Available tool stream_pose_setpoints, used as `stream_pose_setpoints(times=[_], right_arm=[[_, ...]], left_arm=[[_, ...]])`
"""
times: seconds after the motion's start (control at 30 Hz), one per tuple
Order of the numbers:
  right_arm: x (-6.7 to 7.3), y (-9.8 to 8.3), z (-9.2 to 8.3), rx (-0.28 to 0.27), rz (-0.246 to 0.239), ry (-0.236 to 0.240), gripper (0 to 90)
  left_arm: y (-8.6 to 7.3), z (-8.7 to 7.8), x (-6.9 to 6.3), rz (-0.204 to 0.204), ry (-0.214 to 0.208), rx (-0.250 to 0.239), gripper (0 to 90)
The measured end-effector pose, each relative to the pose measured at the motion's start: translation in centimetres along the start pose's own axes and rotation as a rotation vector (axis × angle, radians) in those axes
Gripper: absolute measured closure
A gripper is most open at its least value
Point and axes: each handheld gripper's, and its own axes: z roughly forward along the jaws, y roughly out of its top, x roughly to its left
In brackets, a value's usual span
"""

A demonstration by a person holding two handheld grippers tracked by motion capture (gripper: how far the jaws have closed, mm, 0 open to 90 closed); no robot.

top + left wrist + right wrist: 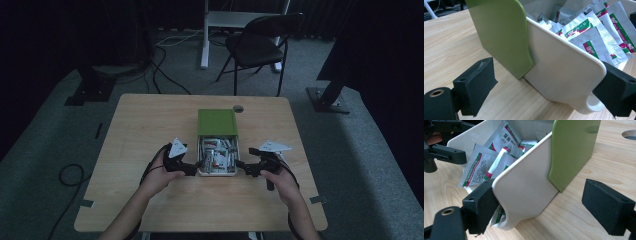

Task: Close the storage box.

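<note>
Gripper on the left (196, 167) sits at the left front corner of a white drawer (217, 172) with its jaws spread wide: in the left gripper view one pad hangs free over the bench (150, 130) while the other rests near the drawer's rounded front corner, and whether it touches is hard to say. Between the two hands, the drawer stands pulled partway out of a green box (216, 122) near the middle of the bench and is heaped with foil sachets (217, 154). It looks like thin, stiff plastic, light even when loaded, with smooth walls that could slip; the firm places to take hold are probably the front corners or the rim, not the crinkly loose sachets. Further right, the right gripper (242, 166) mirrors the first at the right front corner, jaws also spread, one pad close against the front corner and the other standing apart, alongside the green box.
</note>
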Motion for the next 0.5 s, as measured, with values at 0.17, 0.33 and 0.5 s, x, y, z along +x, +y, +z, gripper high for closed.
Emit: stream_pose_setpoints(times=[0.17,0.33,0.5], right_arm=[[-0.07,0.2,0.19,0.002,-0.003,-0.003,14.2],[-0.12,0.34,0.36,0.005,-0.005,-0.008,14.2],[-0.15,0.5,0.5,0.005,-0.008,-0.013,14.2]], left_arm=[[0.15,0.16,0.24,0.002,0.008,0.004,10.1],[0.29,0.24,0.42,0.011,0.019,0.006,10.1],[0.43,0.3,0.49,0.014,0.022,0.008,10.1]])
